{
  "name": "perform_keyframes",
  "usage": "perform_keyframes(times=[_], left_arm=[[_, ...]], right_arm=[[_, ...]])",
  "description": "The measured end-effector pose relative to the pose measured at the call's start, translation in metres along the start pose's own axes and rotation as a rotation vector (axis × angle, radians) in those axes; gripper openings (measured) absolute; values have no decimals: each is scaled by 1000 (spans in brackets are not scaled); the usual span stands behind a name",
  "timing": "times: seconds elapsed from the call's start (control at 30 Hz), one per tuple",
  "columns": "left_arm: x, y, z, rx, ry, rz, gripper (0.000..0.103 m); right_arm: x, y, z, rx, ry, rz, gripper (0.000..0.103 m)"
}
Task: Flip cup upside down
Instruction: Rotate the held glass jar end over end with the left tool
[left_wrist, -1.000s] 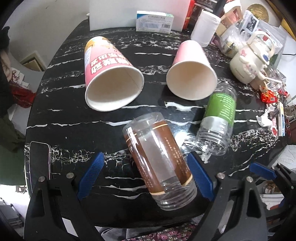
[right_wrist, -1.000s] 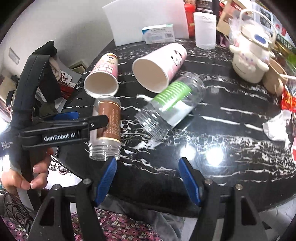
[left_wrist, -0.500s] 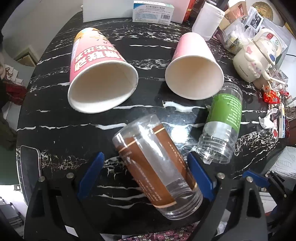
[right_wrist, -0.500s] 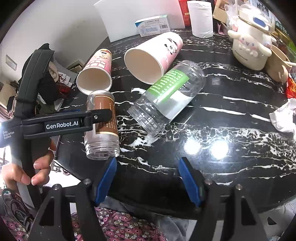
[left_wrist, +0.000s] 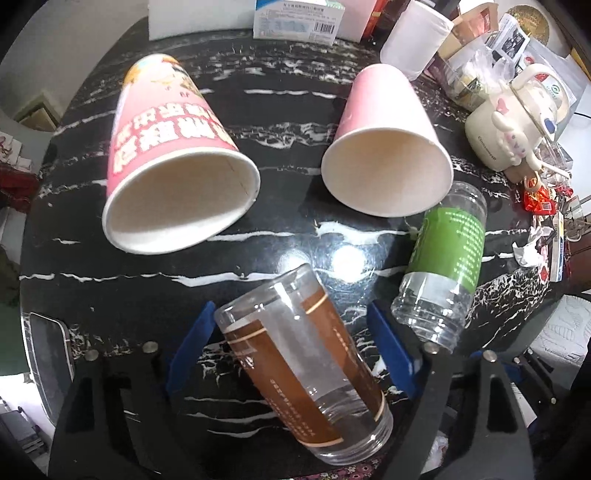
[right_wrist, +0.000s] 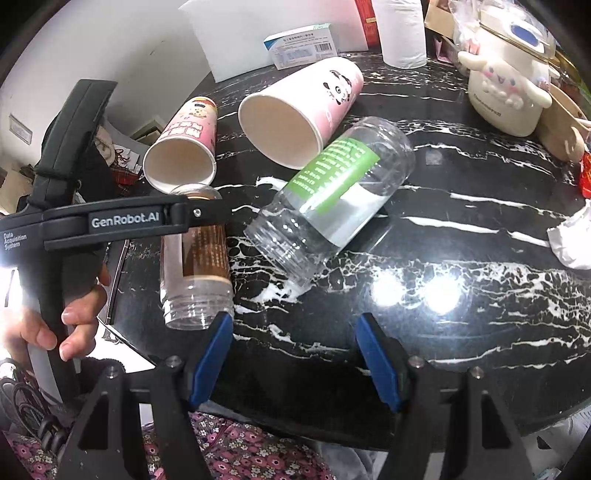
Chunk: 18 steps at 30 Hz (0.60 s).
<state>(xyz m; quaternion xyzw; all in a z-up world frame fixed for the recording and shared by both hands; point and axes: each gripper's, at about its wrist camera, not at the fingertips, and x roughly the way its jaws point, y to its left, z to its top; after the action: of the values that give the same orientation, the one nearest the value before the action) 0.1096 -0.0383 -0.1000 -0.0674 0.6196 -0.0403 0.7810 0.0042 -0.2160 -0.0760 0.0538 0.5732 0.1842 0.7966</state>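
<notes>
A clear plastic cup with a brown label (left_wrist: 299, 373) lies on its side on the black marble table (left_wrist: 74, 288), mouth toward me. My left gripper (left_wrist: 291, 354) is open with its blue pads on either side of the cup, not pressing it. The same cup shows in the right wrist view (right_wrist: 195, 266), partly behind the left gripper's body (right_wrist: 122, 221). My right gripper (right_wrist: 295, 362) is open and empty over the table's near edge. A clear cup with a green label (right_wrist: 332, 192) lies on its side ahead of it.
Two pink paper cups lie on their sides farther back, one with red print (left_wrist: 173, 158) and one plain (left_wrist: 388, 155). A cream kettle (left_wrist: 517, 122), a white cup (left_wrist: 417, 37), a blue-and-white box (left_wrist: 299, 18) and clutter crowd the back right. A phone (left_wrist: 48, 354) lies at left.
My left gripper has moved forward so its pads now flank the brown-label cup. The right gripper has edged closer to the table.
</notes>
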Motion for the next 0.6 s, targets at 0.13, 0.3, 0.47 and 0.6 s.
perform_keyframes(times=[0.13, 0.3, 0.47, 0.6], left_arm=[[8, 1, 2, -11, 18, -21, 69], [7, 0, 2, -9, -8, -58, 66], [4, -7, 0, 32, -38, -45, 66], [-1, -11, -1, 51, -55, -48, 65]], right_arm=[[4, -2, 4, 4, 6, 4, 70], [7, -5, 4, 9, 14, 4, 70], [11, -7, 5, 12, 19, 5, 70], [13, -8, 6, 14, 19, 8, 70]])
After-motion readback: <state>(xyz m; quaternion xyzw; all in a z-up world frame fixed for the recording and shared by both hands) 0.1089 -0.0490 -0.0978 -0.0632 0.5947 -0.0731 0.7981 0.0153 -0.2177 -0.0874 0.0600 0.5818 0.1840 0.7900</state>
